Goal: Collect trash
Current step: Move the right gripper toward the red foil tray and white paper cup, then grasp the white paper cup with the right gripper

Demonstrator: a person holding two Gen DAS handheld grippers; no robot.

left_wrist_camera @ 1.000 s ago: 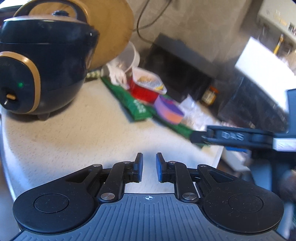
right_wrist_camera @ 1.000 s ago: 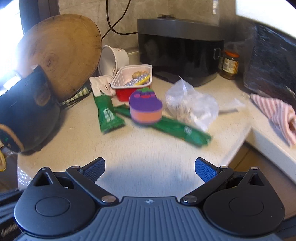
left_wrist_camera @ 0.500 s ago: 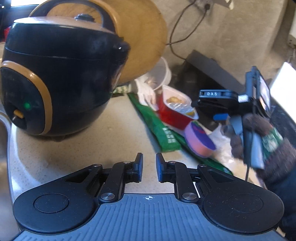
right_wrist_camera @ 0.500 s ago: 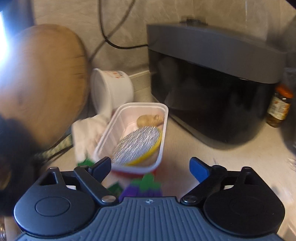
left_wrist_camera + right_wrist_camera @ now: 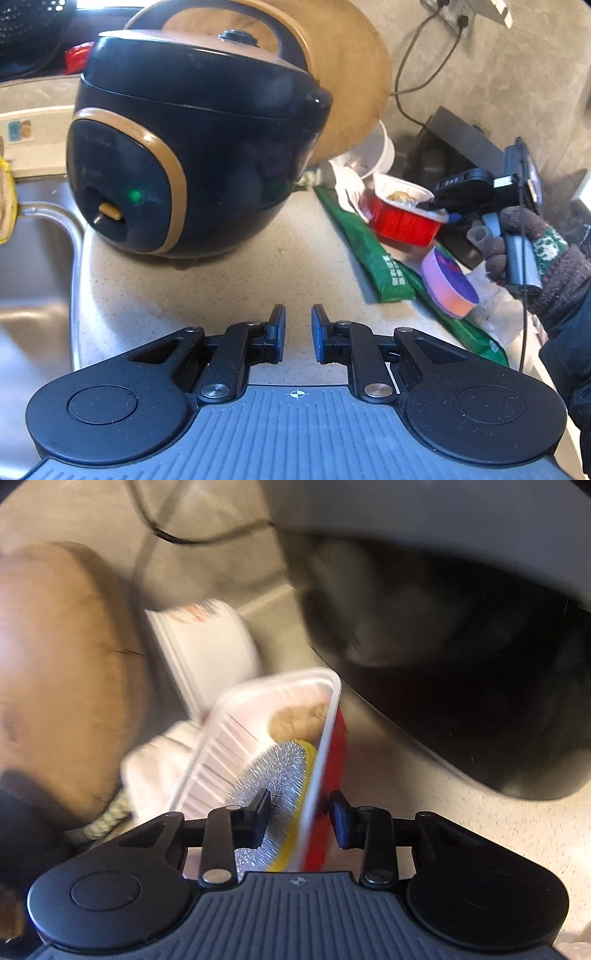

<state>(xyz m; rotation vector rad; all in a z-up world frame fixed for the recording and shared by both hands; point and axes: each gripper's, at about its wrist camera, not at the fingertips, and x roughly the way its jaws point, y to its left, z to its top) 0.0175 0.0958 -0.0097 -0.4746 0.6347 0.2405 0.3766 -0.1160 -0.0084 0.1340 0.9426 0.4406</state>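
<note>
Now right gripper (image 5: 299, 818) jaws, just closing, straddle side wall of red tray (image 5: 334, 760) near black appliance (image 5: 461, 664), contact unclear. Light, flimsy plastic; grip rim. Left gripper (image 5: 297, 334) half-open, empty.

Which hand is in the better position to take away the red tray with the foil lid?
The right. Its tool has just been closing over the wall of the red tray, one finger inside and one outside. The left tool holds nothing and sits apart from the tray, near the rice cooker.
</note>
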